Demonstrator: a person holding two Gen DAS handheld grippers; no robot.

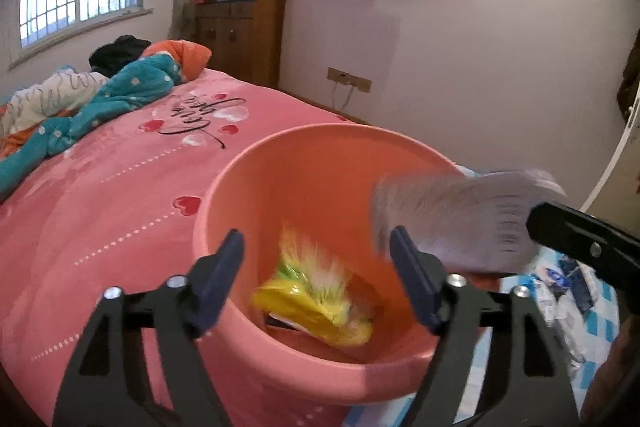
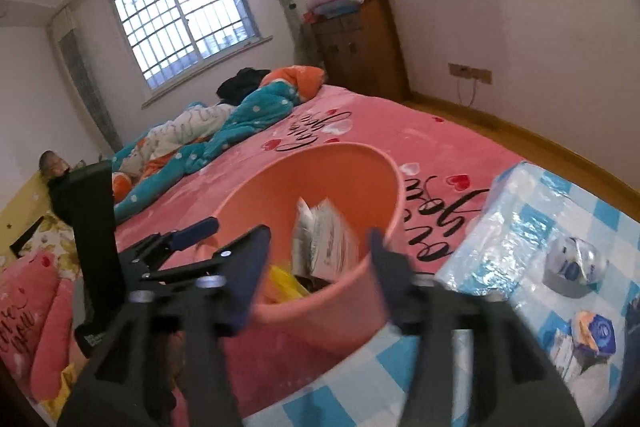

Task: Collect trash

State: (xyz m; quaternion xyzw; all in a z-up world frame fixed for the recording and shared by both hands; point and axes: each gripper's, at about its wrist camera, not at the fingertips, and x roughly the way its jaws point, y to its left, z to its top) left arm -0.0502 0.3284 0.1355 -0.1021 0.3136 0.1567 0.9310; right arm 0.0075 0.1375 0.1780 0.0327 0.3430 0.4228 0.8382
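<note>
An orange plastic bucket (image 1: 320, 155) (image 2: 360, 307) stands between the pink bed and a checked table. A yellow wrapper (image 1: 316, 303) (image 2: 286, 285) lies at its bottom. A white printed packet (image 2: 326, 241) hangs blurred in the air over the bucket's mouth, between the wide-apart fingers of my right gripper (image 2: 316, 279) and touching neither. In the left wrist view that packet (image 1: 460, 219) shows as a grey smear beside a right finger (image 1: 580, 239). My left gripper (image 1: 316, 279) (image 2: 188, 235) stands open at the bucket's near rim with nothing in it.
The table with a blue-white checked cloth (image 2: 520, 195) carries a crumpled clear cup (image 2: 576, 263) and a blue-orange packet (image 2: 596, 335). The pink bed (image 1: 100, 195) holds a teal blanket (image 1: 120, 95). A wooden cabinet (image 1: 244, 35) stands by the far wall.
</note>
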